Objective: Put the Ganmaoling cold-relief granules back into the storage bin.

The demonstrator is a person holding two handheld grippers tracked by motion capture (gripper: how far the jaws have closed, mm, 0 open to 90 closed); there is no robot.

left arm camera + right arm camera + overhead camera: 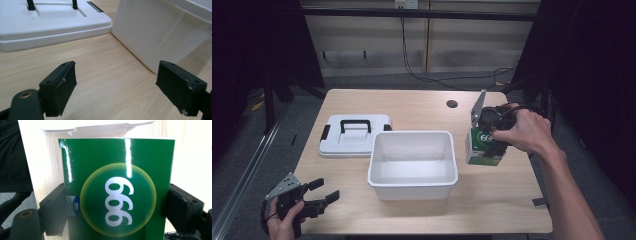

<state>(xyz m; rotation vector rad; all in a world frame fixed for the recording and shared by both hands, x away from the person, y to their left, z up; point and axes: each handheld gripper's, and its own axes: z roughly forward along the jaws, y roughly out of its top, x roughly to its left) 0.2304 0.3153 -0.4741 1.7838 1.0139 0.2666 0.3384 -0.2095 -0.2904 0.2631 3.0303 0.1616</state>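
The right gripper clamps a green box standing on the counter beside the white tub; the left gripper hovers wide open, empty.

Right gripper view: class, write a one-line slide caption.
Right gripper clamps a green box marked 999 between its black jaws above the wooden table.

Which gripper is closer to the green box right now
Right. The right gripper has its jaws against both sides of the green box. The left gripper is open at the table's near left corner, across the white bin.
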